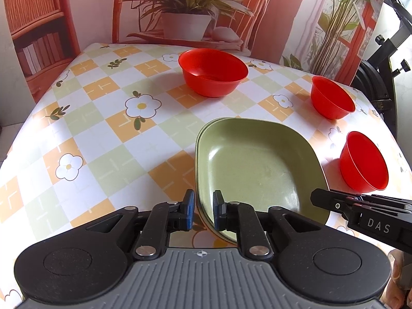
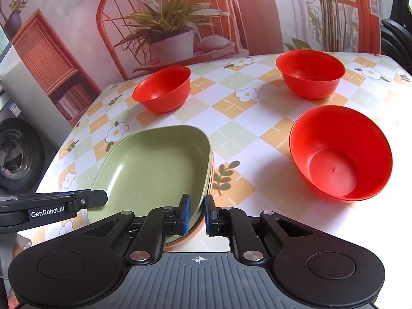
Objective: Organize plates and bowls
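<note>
Straddling plate stack (image 1: 257, 164) rims: both claws, w/ gaps.

The tablecloth (image 1: 108, 139) is checked in white, pale green and orange, and white flowers with yellow centres and dark green leaf sprigs are printed on it. Three bowls (image 2: 340, 154) (image 2: 310, 73) (image 2: 162, 88) are coloured plain bright red. The stacked plates (image 2: 152, 170) are seen in matt olive green, with an orange rim showing at the bottom. The grippers (image 1: 202, 211) (image 2: 197, 215) are finished in black, with blue pads (image 1: 190, 209) and grey ribbed bodies. The backdrop (image 2: 77, 25) is printed in reddish orange, with green plants.
</note>
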`<move>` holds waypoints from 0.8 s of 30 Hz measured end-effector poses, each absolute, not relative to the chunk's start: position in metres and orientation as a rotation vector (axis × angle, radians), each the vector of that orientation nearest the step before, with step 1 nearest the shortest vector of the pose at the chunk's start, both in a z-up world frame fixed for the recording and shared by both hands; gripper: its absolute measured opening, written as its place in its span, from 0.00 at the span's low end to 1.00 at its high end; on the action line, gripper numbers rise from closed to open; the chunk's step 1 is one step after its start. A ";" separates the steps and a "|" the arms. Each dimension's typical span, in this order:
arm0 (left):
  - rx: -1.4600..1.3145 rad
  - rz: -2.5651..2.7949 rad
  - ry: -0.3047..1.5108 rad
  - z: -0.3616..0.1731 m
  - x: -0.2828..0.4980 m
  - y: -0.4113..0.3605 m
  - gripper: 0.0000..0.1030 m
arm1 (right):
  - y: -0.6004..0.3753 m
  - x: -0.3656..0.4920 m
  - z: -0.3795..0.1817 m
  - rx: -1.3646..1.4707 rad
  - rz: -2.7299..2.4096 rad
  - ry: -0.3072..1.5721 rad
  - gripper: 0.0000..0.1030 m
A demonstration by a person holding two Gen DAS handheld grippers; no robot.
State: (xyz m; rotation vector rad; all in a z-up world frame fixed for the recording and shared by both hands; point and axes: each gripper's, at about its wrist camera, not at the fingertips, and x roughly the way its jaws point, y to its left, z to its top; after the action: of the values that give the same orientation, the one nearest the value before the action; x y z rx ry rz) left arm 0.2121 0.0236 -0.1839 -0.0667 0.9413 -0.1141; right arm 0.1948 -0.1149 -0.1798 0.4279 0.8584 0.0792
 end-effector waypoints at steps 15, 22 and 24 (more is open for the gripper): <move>-0.066 -0.112 0.933 -0.183 0.209 0.024 0.15 | -0.115 0.188 -0.168 0.388 0.091 0.810 0.04; -0.064 -0.114 0.933 -0.185 0.208 0.024 0.15 | -0.113 0.189 -0.175 0.411 0.103 0.831 0.03; -0.068 -0.110 0.929 -0.184 0.208 0.025 0.15 | -0.114 0.188 -0.174 0.417 0.101 0.822 0.03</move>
State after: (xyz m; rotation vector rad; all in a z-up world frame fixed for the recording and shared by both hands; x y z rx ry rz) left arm 0.2081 0.0250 -0.1840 -0.0682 0.9289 -0.1098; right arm 0.1884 -0.1137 -0.1740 0.4172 0.8223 0.1014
